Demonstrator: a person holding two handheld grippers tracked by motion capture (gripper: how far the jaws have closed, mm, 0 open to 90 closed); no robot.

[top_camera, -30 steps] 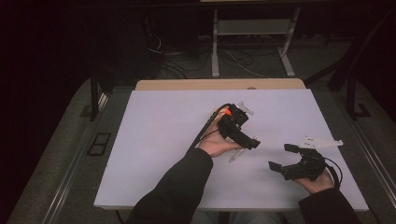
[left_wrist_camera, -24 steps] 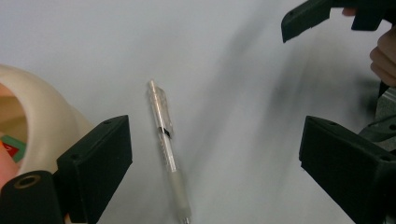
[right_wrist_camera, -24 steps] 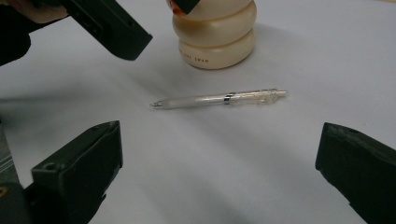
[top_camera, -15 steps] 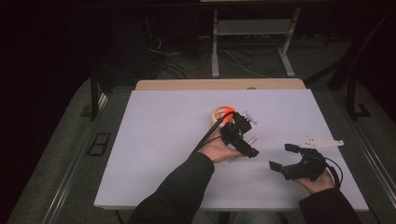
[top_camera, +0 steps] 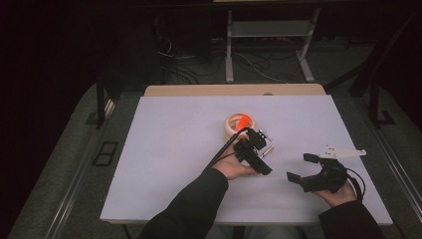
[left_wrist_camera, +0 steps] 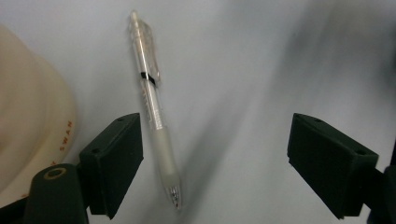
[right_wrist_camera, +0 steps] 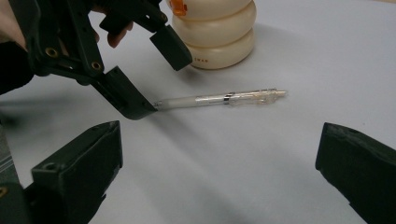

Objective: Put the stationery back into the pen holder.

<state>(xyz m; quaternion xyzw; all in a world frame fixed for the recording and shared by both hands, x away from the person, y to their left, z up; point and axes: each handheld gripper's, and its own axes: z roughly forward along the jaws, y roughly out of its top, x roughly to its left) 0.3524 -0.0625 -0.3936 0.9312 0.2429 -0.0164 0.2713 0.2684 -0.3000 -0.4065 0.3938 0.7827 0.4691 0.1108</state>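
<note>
A person seated at a white surface (top_camera: 164, 149) is lowering the left hand-held gripper (left_wrist_camera: 215, 158) over a clear plastic pen (left_wrist_camera: 152, 102), apparently to pick it up. Its jaws have just been closing, yet they are standing spread, with the pen lying between them and no pad pressing on it. In the left gripper view the pen is lying flat and slightly slanted, its soft grip section just beside one jaw while the other jaw is waiting well apart, so the tool looks off-centre and is probably going to sweep the pen inward as it narrows.

The pen (right_wrist_camera: 219, 99) is resting on the surface just beside a cream-coloured, ribbed holder (right_wrist_camera: 217, 32) with an orange piece at its top, near the middle of the surface in the high view. That nearness is likely the reason the left hand-held gripper (top_camera: 254, 149) is coming at the pen's grip end, away from the holder.

The right hand-held gripper (top_camera: 304, 169) is sitting near the front right of the surface, its jaws spread wide and gripping nothing. Its camera is looking toward the pen and the other tool, which suggests it is waiting in reserve, perhaps to steady the holder or take the pen once it is lifted.
</note>
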